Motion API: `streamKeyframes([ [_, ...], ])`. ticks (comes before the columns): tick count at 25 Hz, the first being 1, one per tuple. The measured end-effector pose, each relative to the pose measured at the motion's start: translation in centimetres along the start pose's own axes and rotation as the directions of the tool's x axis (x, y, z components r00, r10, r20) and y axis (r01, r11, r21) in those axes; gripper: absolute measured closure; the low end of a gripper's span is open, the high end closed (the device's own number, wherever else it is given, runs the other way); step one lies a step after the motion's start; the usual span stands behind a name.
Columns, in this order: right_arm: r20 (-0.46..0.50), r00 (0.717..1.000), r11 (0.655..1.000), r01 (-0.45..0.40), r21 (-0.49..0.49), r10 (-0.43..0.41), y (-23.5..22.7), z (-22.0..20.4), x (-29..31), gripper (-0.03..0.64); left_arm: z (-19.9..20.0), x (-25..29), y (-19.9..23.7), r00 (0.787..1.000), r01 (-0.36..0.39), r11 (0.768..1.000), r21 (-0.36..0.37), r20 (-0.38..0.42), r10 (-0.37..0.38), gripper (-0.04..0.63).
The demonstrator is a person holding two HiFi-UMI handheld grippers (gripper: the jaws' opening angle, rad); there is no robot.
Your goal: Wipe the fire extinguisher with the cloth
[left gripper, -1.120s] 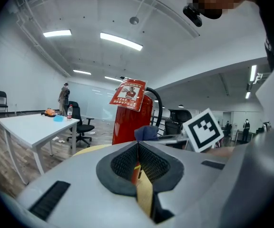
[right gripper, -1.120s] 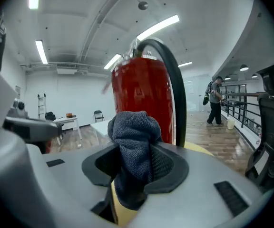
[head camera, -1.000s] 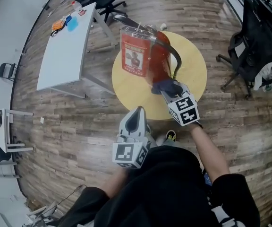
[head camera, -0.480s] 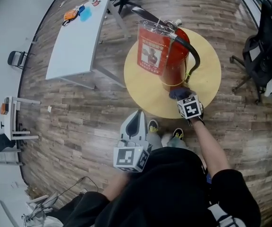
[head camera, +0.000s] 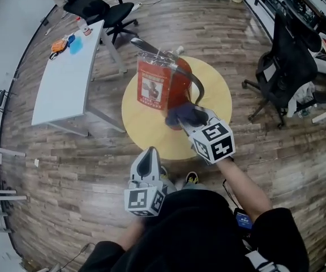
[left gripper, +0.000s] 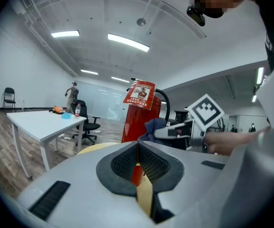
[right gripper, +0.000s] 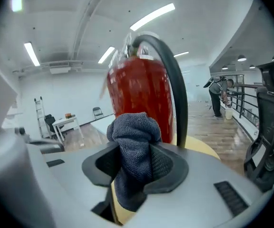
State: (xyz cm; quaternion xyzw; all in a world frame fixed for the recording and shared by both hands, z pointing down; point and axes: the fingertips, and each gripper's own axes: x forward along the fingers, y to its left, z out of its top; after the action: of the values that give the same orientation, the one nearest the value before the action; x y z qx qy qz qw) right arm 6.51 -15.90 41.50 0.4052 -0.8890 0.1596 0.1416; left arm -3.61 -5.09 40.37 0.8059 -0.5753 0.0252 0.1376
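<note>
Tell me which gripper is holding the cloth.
The right gripper, its jaws clamped on the grey cloth beside the fire extinguisher; the left gripper is shut and empty.

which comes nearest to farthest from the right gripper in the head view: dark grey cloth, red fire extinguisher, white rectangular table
1. dark grey cloth, clamped in the jaws of the right gripper.
2. red fire extinguisher, just ahead of it.
3. white rectangular table, well off to the left.
</note>
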Motion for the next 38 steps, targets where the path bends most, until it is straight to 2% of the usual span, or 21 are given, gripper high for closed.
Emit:
streamKeyframes([
  [3, 0.059, 0.998, 0.999, -0.037, 0.035, 0.035, 1.2, 5.2, -2.3, 0.469, 0.5, 0.4, -0.8, 0.999, 0.033, 0.999, -0.006, 0.016, -0.033, 0.572],
  [5, 0.060, 0.997, 0.998, -0.050, 0.037, 0.048, 1.5, 7.0, -3.0, 0.469, 0.9, 0.7, -1.0, 0.999, 0.046, 0.999, -0.009, 0.027, -0.045, 0.572],
  [12, 0.027, 1.000, 1.000, -0.015, -0.008, 0.015, 0.9, 4.7, -2.2, 0.469, 1.7, 0.8, -1.0, 0.997, 0.054, 0.998, -0.013, 0.048, -0.053, 0.572],
  [15, -0.033, 0.999, 1.000, 0.002, -0.031, -0.003, 0.5, 1.0, -0.6, 0.469, 1.3, 0.2, -0.2, 0.999, 0.028, 0.999, -0.019, 0.035, -0.027, 0.572],
  [18, -0.130, 0.991, 0.999, 0.010, -0.032, -0.014, -0.5, -4.8, 1.8, 0.469, 0.4, -0.3, 0.6, 1.000, -0.002, 1.000, -0.020, 0.008, 0.002, 0.572],
  [22, -0.230, 0.972, 0.998, 0.049, 0.031, -0.041, -2.9, -13.0, 4.7, 0.469, -0.6, -0.5, 1.1, 0.999, -0.023, 1.000, -0.006, -0.039, 0.023, 0.572],
  [28, -0.316, 0.948, 0.996, 0.063, 0.061, -0.041, -4.0, -20.1, 8.5, 0.468, -1.5, -1.6, 3.2, 0.991, -0.098, 0.995, 0.020, -0.085, 0.100, 0.572],
  [31, -0.325, 0.946, 0.984, 0.065, 0.166, -0.008, -3.8, -22.0, 9.8, 0.468, -1.6, -2.1, 3.6, 0.988, -0.117, 0.993, 0.033, -0.098, 0.119, 0.572],
  [33, -0.303, 0.953, 0.952, 0.088, 0.292, 0.005, -3.3, -22.2, 10.2, 0.468, -1.8, -2.4, 3.8, 0.986, -0.125, 0.991, 0.037, -0.106, 0.129, 0.572],
  [35, -0.261, 0.965, 0.889, 0.093, 0.449, 0.031, -2.8, -22.3, 10.4, 0.468, -1.9, -2.5, 3.8, 0.986, -0.126, 0.991, 0.039, -0.108, 0.129, 0.572],
  [36, -0.228, 0.972, 0.835, 0.080, 0.544, 0.055, -2.4, -22.2, 10.5, 0.468, -1.9, -2.4, 3.6, 0.986, -0.123, 0.992, 0.040, -0.108, 0.127, 0.572],
  [38, -0.136, 0.985, 0.695, 0.026, 0.718, 0.103, -1.3, -21.7, 11.2, 0.468, -1.9, -2.3, 3.4, 0.987, -0.119, 0.992, 0.043, -0.105, 0.123, 0.572],
])
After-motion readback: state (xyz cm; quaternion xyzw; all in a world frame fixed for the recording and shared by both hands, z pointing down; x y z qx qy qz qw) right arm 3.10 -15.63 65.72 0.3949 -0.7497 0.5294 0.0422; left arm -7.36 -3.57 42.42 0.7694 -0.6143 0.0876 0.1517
